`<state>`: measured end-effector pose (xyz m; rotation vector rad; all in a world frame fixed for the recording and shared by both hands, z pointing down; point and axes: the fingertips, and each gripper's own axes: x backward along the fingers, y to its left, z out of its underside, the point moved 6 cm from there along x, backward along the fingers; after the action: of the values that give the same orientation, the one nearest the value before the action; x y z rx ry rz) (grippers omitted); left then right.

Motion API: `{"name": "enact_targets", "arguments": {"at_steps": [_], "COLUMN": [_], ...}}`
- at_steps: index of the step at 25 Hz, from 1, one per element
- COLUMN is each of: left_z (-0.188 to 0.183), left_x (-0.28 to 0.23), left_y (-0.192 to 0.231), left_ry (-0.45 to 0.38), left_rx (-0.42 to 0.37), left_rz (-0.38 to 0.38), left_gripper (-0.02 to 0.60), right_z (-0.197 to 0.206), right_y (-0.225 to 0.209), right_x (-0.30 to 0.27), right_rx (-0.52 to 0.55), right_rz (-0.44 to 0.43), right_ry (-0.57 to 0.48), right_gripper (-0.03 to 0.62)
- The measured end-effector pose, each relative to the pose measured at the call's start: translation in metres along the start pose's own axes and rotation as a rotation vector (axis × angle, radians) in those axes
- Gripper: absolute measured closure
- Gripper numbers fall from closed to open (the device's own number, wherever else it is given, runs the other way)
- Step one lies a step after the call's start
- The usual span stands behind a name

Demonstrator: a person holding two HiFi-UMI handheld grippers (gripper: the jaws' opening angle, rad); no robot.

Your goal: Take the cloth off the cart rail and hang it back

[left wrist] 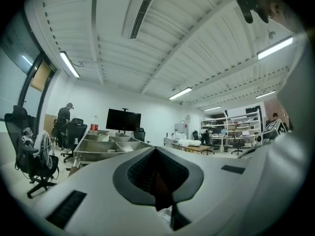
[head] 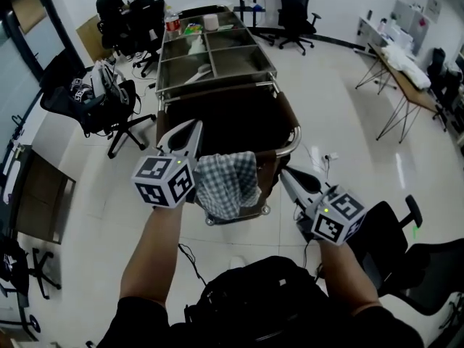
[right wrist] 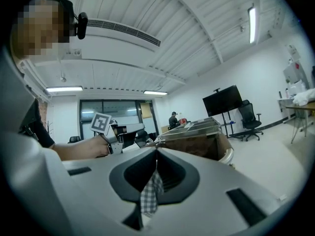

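the left gripper (head: 187, 138) is shut tight and seems to pinch a pale bit of the cloth (head: 228, 183), which hangs over the cart rail (head: 296, 138) in the middle. the right gripper (head: 288, 178) is shut too, with checked cloth nipped in its jaws. i think both should lift up together, level and slow, so the cloth clears the rail without snagging.

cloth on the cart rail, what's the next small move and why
Probably lift both grippers slightly, together, to raise the cloth off the cart rail. The right gripper is shut on a checked edge; the left gripper is shut too, though its hold on fabric is unclear. The cloth drapes at the rail.
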<state>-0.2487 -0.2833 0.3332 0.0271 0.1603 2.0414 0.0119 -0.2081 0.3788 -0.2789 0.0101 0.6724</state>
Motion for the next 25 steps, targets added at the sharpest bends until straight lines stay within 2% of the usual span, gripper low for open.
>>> {"name": "enact_targets", "arguments": {"at_steps": [7,10,13,18,21,25], "left_z": [-0.002,0.004,0.023,0.075,0.098,0.119], "left_x": [0.053,0.080,0.106,0.134,0.137,0.140], "left_y": [-0.053,-0.080,-0.103,-0.132,-0.155,-0.193], "left_ry": [-0.067,-0.082,-0.082,-0.014,0.012,0.040], "left_rx": [0.002,-0.020,-0.005,0.061,0.117,0.101], "left_rz": [-0.064,-0.122,-0.189,-0.285,-0.287,-0.270], "left_gripper": [0.581,0.581,0.581,0.581,0.581,0.581], "right_z": [-0.013,-0.017,-0.009,0.034,0.054,0.065], "right_y": [0.004,0.011,0.016,0.012,0.009,0.016], "right_x": [0.014,0.019,0.028,0.043,0.052,0.062], "right_rx": [0.039,0.047,0.036,-0.011,-0.057,-0.022], "right_rz": [-0.103,-0.165,-0.207,-0.234,-0.254,-0.293], "right_ry": [0.009,0.012,0.031,0.103,0.140,0.162], "right_gripper": [0.572,0.572,0.572,0.575,0.580,0.580]}}
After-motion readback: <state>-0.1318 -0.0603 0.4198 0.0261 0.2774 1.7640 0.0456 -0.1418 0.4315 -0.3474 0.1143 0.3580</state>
